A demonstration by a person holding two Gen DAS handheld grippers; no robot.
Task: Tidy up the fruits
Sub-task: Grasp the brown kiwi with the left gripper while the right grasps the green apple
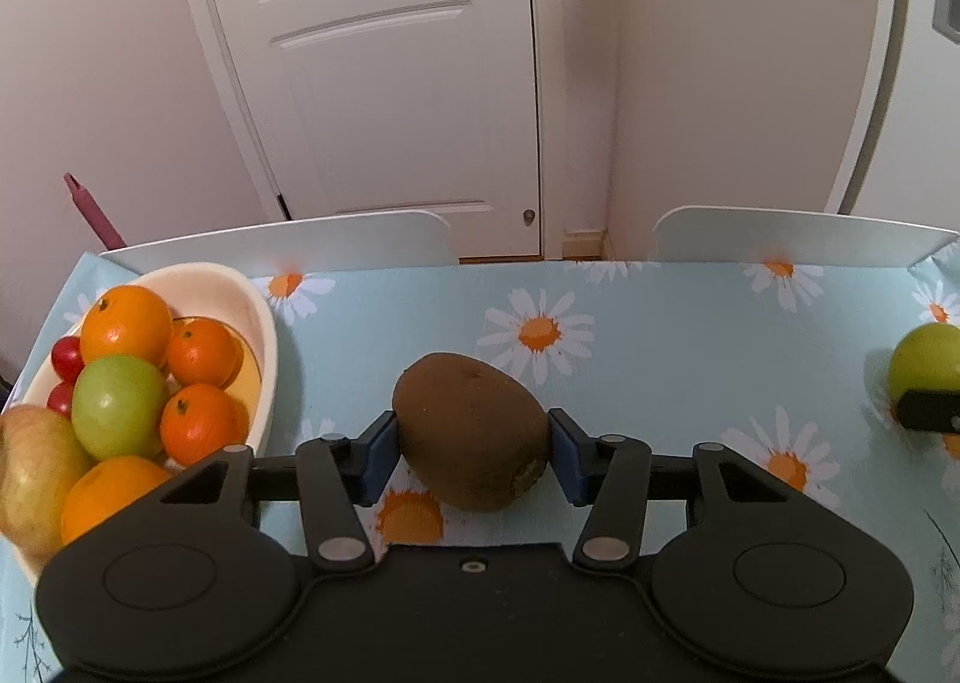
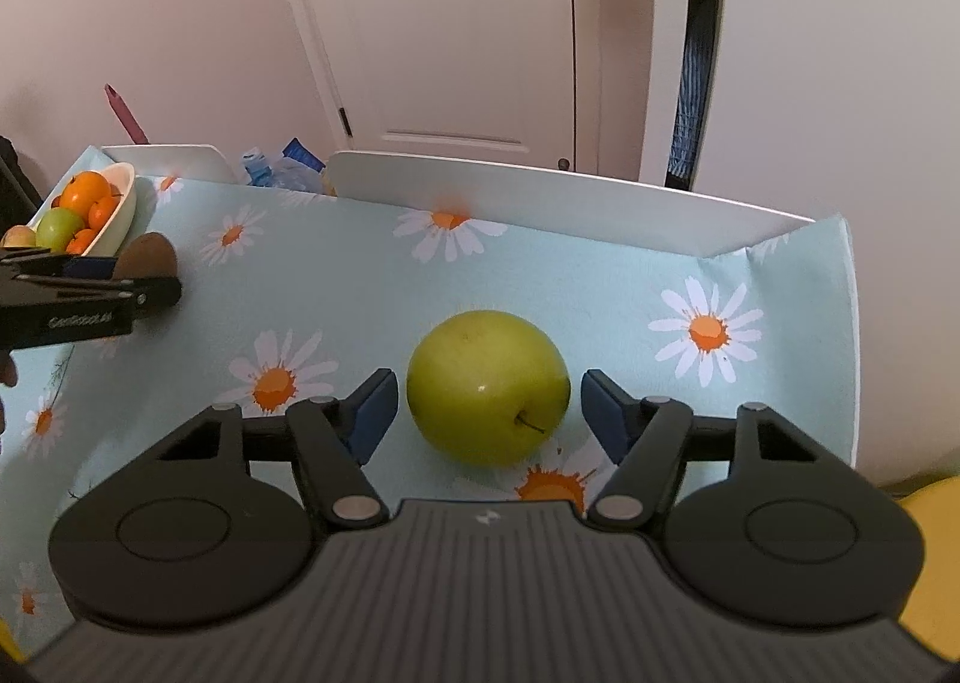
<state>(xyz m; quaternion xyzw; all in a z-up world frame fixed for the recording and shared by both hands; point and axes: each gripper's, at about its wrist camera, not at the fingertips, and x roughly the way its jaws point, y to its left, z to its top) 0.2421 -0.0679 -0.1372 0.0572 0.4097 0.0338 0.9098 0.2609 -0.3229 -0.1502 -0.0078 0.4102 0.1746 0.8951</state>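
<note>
Kiwi (image 1: 474, 431), soft and easily bruised, sits on the surface (image 1: 660, 359) beside the fruit bowl (image 1: 264, 323), pinched at its sides by the left gripper (image 1: 474, 452), while the right gripper (image 2: 489, 413) brackets the firm, smooth green apple (image 2: 487, 386) without touching it.

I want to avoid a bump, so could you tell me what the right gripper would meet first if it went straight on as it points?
Most likely the green apple, which sits between the right gripper's open fingers, untouched, with the daisy tablecloth beneath it.
</note>
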